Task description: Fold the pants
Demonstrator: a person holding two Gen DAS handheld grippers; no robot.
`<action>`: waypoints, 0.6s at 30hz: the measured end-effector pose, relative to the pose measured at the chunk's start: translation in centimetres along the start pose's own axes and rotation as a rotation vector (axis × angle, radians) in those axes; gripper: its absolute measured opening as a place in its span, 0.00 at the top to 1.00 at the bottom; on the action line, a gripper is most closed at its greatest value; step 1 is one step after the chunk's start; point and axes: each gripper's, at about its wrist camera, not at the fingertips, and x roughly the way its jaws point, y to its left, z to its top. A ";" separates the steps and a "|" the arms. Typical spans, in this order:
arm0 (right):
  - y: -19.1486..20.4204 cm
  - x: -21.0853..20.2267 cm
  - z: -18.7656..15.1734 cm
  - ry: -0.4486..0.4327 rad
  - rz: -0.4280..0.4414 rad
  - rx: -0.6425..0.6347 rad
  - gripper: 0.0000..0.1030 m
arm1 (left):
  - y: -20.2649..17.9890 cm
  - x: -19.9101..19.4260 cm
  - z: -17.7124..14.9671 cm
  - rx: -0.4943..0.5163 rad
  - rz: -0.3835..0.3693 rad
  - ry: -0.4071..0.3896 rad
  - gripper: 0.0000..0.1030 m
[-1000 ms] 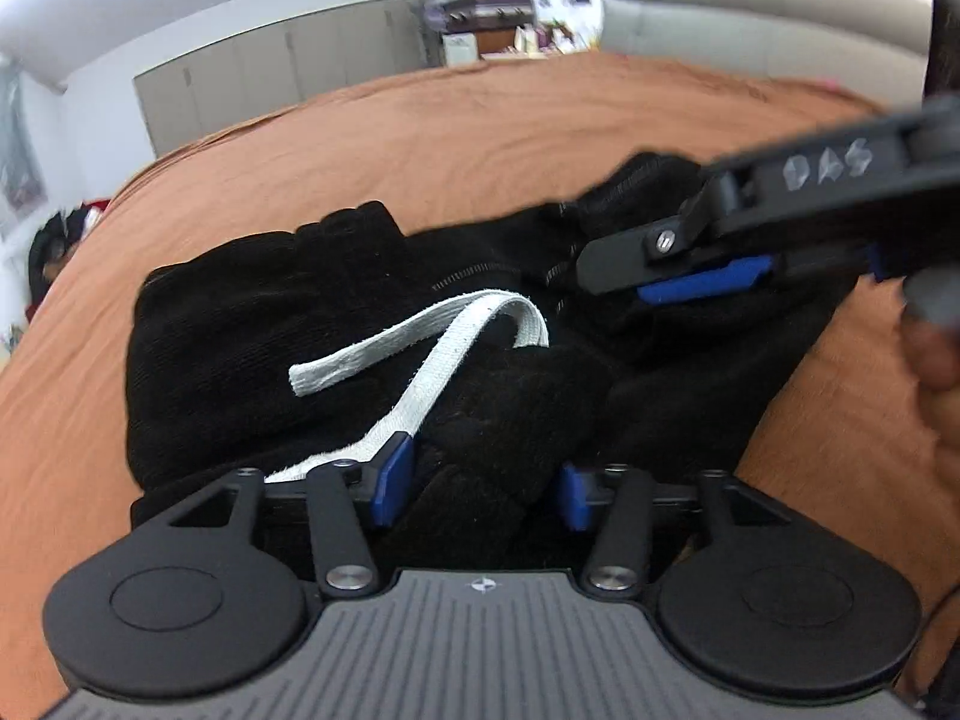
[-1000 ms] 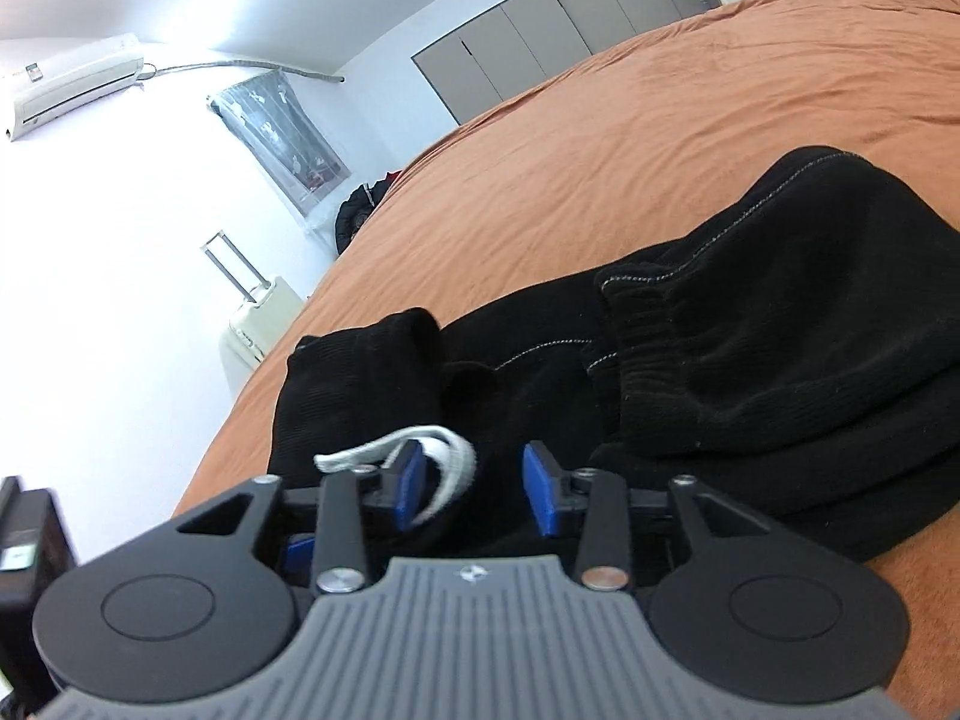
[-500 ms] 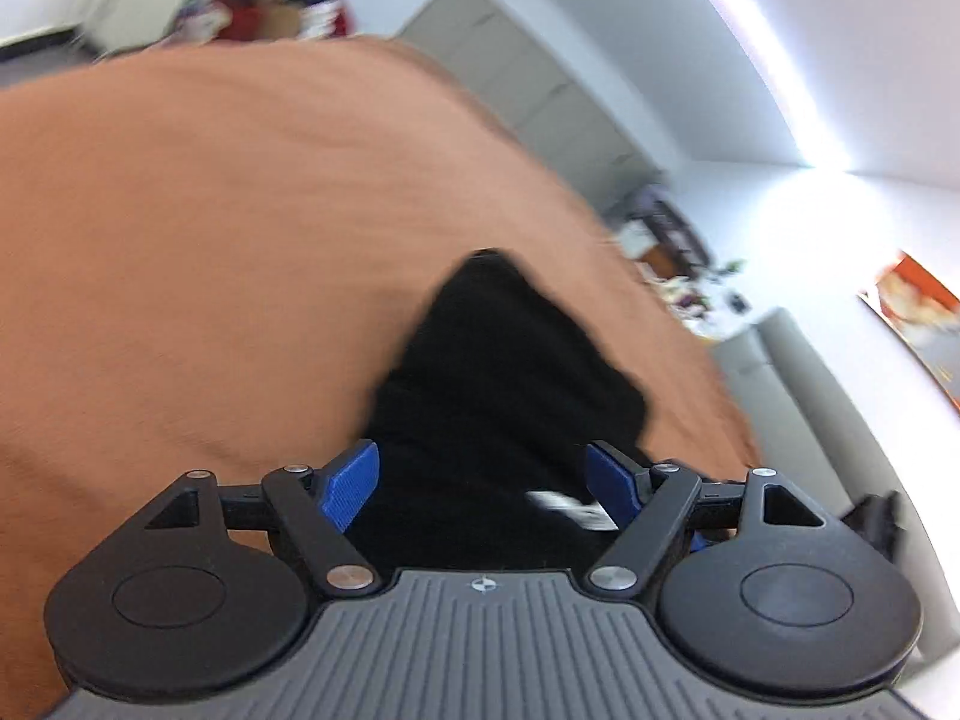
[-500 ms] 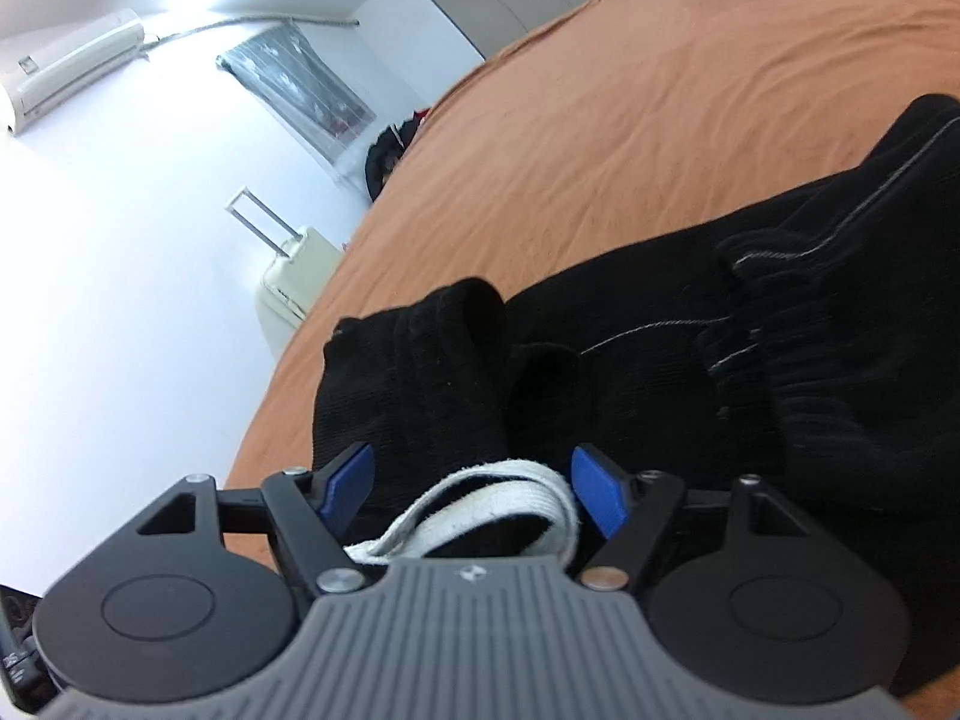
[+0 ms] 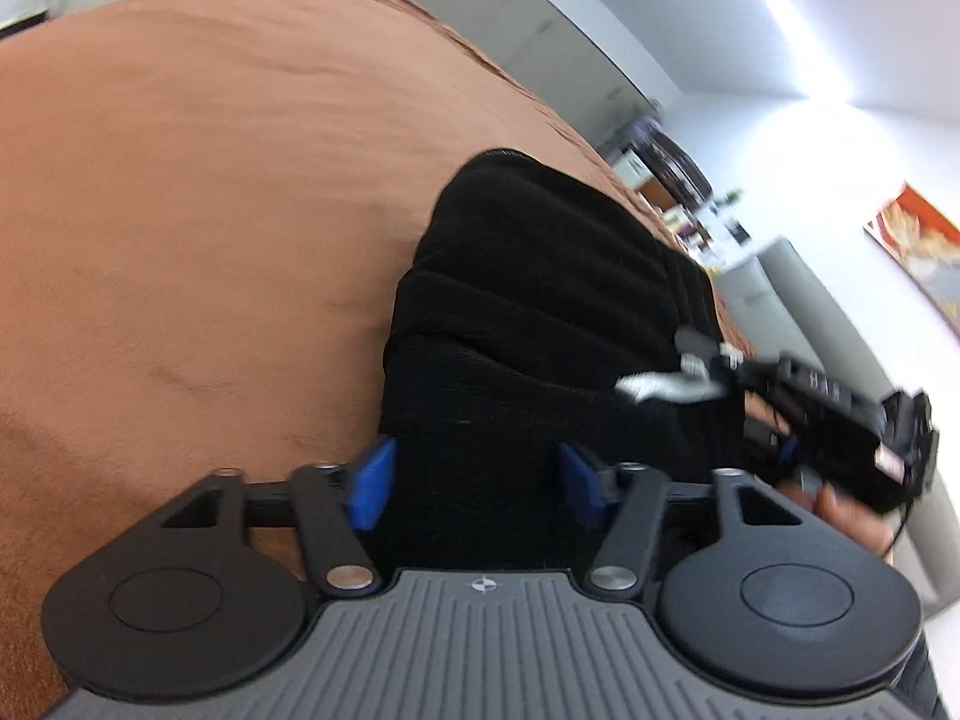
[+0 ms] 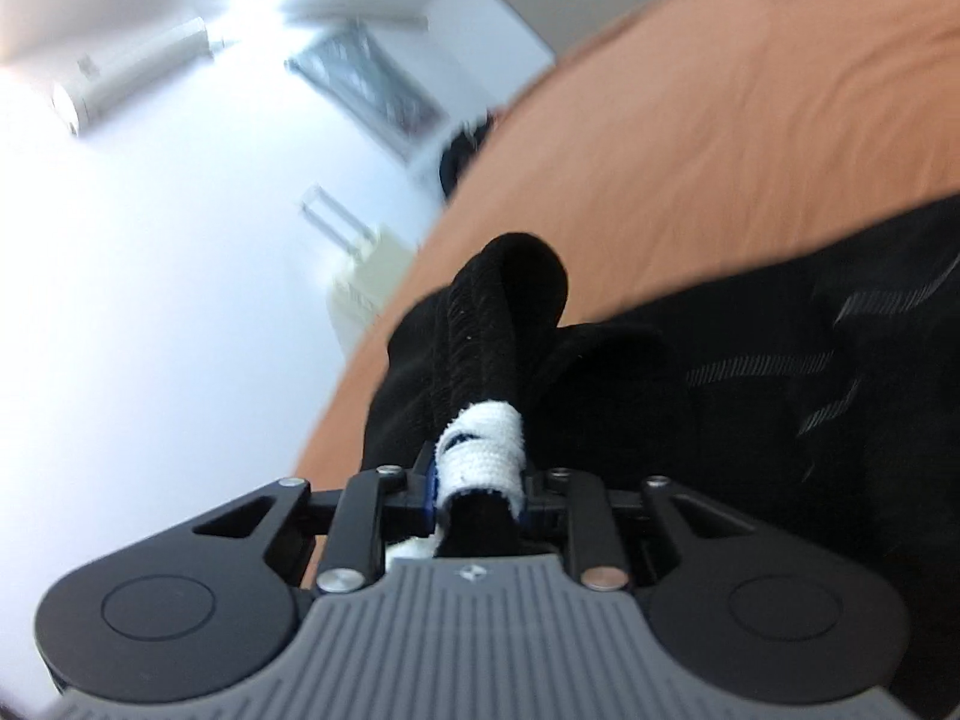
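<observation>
Black knit pants (image 5: 540, 324) with a white drawstring (image 6: 480, 450), lying bunched in thick folds on the orange bedspread (image 5: 210, 210), one ribbed edge raised upright and wrapped by the drawstring.

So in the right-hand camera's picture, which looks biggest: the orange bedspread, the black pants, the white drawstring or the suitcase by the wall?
As they look in that view:
1. Orange bedspread and black pants: too alike to rank, and the pants lie nearer.
2. Suitcase, though it stands far off.
3. White drawstring, pinched in the closing right gripper.
</observation>
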 end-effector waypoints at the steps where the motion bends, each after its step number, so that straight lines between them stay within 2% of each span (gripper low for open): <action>1: -0.5 -0.4 0.2 -0.023 -0.001 0.021 0.83 | -0.5 0.4 -0.2 0.025 0.017 0.019 0.44; 3: -2.3 0.1 0.1 -0.003 -0.044 0.073 0.82 | -1.1 1.2 -0.6 0.074 0.072 0.054 0.46; 5: -3.8 1.7 -0.9 0.090 -0.135 0.085 0.79 | -1.7 1.9 -0.9 0.109 0.114 0.069 0.46; 6: -4.2 1.9 -1.3 0.109 -0.147 0.072 0.77 | -1.6 1.8 -0.9 0.106 0.111 0.062 0.46; 9: -3.4 1.2 -1.0 0.125 -0.144 0.045 0.61 | -0.8 0.9 -0.8 0.060 0.083 0.056 0.45; 13: -0.3 -0.3 -0.1 0.072 -0.272 -0.189 0.55 | 0.9 -0.4 -1.8 0.011 0.056 0.053 0.42; 18: 1.9 -2.2 0.0 -0.006 -0.315 -0.297 0.58 | 2.3 -1.3 -1.9 -0.111 -0.001 0.017 0.38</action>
